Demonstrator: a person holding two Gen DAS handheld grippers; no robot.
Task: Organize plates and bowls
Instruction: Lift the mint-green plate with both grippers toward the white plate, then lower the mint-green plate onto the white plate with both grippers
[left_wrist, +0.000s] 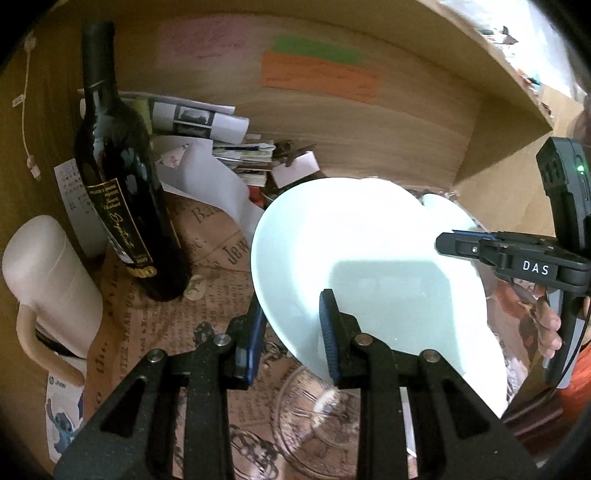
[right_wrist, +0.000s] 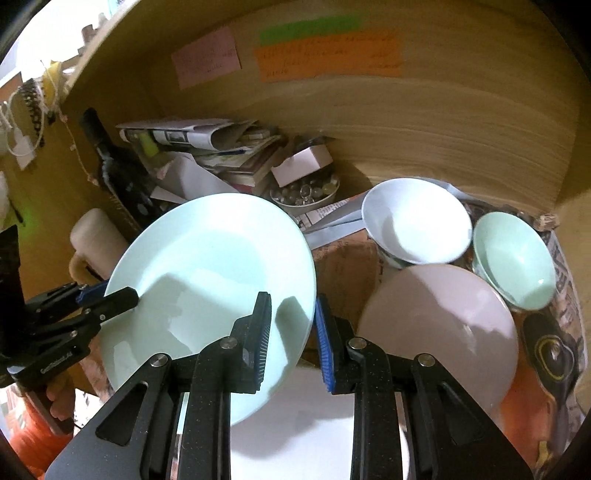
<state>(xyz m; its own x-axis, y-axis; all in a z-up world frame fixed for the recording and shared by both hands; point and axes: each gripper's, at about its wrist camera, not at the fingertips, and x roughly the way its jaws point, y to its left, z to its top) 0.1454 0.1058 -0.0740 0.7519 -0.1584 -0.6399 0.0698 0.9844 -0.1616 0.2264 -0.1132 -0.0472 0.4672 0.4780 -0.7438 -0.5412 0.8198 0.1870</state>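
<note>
Left wrist: "DAS" on right gripper (left_wrist: 448, 240)

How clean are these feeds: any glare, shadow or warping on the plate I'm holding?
Left wrist view: the pale green plate is blown out almost white, with a hard grey shadow across it. Right wrist view: its colour reads true, gripper shadows cross it. Both views bend the wooden back wall and darken at the corners.

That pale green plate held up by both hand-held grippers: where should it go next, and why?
Probably carry the pale green plate over and lower it onto the pink plate. The left hand-held gripper and right hand-held gripper each pinch its rim, holding it tilted in the air, and the pink plate lies bare beside two bowls.
</note>
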